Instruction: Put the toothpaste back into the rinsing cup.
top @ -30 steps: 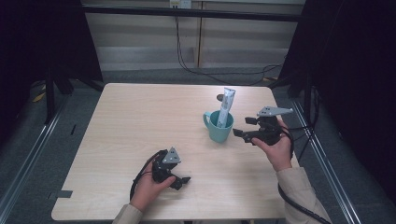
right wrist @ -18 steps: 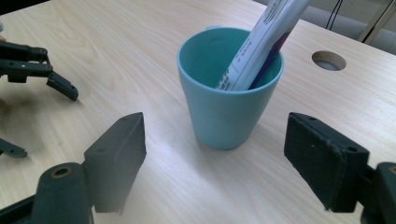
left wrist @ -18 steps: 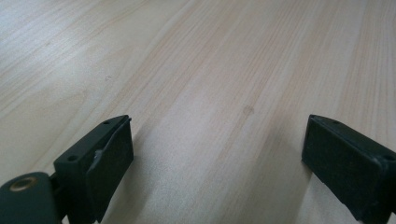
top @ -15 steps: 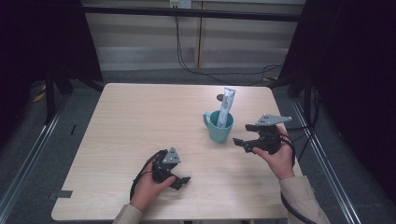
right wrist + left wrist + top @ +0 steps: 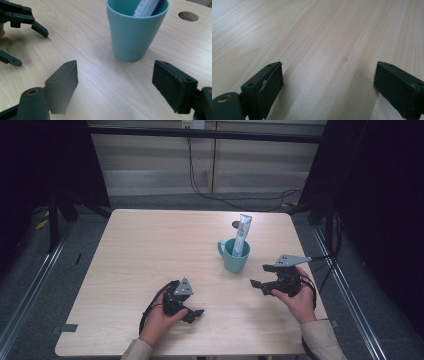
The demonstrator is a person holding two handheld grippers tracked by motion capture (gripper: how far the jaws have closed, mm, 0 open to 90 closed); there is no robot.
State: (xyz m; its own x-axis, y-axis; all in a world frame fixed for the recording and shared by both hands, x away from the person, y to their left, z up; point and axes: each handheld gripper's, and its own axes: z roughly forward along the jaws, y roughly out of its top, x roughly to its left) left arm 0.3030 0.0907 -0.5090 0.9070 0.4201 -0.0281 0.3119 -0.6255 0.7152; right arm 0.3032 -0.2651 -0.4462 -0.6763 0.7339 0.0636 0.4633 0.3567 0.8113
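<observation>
A teal cup (image 5: 234, 256) stands right of the table's middle, with a white tube-like packet (image 5: 242, 235) upright inside it. My right gripper (image 5: 260, 276) hovers to the right of the cup and nearer the person, open, jaws pointing left. In the right gripper view the cup (image 5: 135, 32) and the packet (image 5: 148, 6) sit just beyond the open right gripper (image 5: 113, 85), which holds nothing. My left gripper (image 5: 193, 311) rests low on the table near the front edge, left of the cup. In its own view the left gripper (image 5: 328, 85) is open over bare wood.
The light wooden table (image 5: 150, 250) has a small round hole (image 5: 235, 224) behind the cup. Black curtains and metal rails flank the table. Cables trail from both grippers. The left gripper (image 5: 27, 45) appears at the upper left of the right gripper view.
My right gripper has drawn back from beside the cup toward the person's side of the table. The left gripper has stayed put.
</observation>
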